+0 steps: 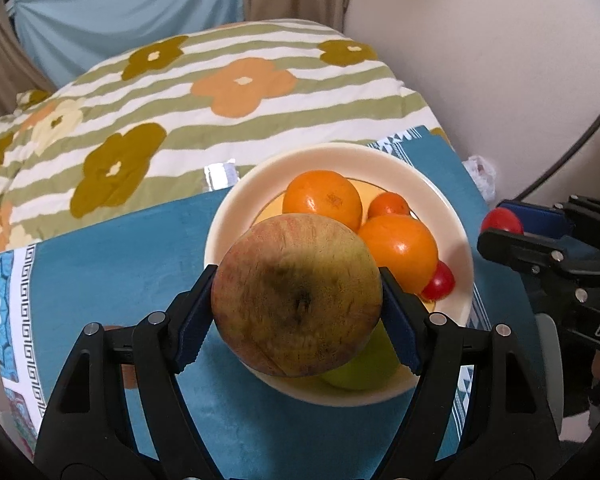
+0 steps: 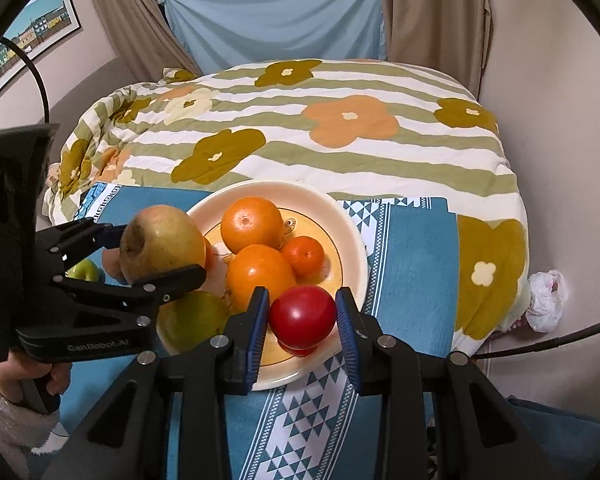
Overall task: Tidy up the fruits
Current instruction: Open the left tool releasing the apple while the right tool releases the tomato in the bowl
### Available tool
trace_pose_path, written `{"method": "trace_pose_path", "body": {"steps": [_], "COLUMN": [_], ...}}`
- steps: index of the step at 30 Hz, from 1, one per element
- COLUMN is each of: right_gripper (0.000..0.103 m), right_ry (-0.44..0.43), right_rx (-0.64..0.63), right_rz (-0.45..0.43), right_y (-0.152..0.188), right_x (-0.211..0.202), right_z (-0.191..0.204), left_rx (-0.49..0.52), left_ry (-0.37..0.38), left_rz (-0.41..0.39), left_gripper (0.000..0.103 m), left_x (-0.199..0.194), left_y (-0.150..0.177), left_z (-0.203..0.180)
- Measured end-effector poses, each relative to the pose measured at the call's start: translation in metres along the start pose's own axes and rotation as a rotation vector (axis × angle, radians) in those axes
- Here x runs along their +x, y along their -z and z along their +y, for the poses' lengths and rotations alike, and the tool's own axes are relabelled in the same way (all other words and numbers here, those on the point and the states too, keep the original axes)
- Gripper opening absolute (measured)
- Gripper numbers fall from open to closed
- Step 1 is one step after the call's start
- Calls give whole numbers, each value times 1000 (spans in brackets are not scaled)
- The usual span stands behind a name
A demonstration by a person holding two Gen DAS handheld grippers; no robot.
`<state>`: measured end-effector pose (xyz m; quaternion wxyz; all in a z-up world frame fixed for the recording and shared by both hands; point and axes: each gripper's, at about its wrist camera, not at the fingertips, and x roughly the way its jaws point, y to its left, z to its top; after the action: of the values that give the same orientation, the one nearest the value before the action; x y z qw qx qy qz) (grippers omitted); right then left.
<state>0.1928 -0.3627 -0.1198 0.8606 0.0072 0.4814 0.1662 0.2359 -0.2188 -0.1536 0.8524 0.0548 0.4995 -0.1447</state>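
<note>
My left gripper [image 1: 296, 300] is shut on a large yellow-red apple [image 1: 296, 296] and holds it above the near left rim of a cream bowl [image 1: 456, 248]. The bowl holds two oranges [image 1: 322, 198], a small tangerine [image 1: 388, 205], a small red fruit [image 1: 439, 282] and a green fruit [image 1: 364, 368]. My right gripper [image 2: 302, 324] is shut on a red tomato-like fruit [image 2: 302, 316] above the bowl's near rim [image 2: 356, 248]. The left gripper [image 2: 156, 248] with its apple [image 2: 162, 242] shows at the left of the right wrist view.
The bowl stands on a blue patterned cloth [image 2: 412, 264] over a bed with a striped floral quilt [image 2: 340, 148]. A small green apple [image 2: 85, 270] and a brown fruit [image 2: 112, 264] lie on the cloth left of the bowl. A white plastic bag [image 2: 546, 300] lies at the right.
</note>
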Motion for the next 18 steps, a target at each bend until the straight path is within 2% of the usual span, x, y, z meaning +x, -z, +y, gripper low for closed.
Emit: {"method": "trace_pose_path", "body": {"steps": [1,3,6,10,18], "right_gripper": [31,31,31,31,31], "right_ry": [-2,-6,-12,-18,-56], "right_rx": [1,2,3,5,5], "right_rz": [0,0,-3,-7,-13], "right_y": [0,-1,-2,-4,-10], "right_x": [0,1,0,0,9], "right_z": [-1,-3,-7,-11,-20], "left_rx": [-4,-17,-22,-19,-84], "left_ry": [-2,7,5,-17,-40], "left_rz": [-11,-37,-72,-69,-64], "left_gripper": [83,103,103,103,103], "left_x": [-2,-9,-24,-35,-52], "left_y": [-1,-5,-7,-3,17], "left_z": [0,2,4,7,18]}}
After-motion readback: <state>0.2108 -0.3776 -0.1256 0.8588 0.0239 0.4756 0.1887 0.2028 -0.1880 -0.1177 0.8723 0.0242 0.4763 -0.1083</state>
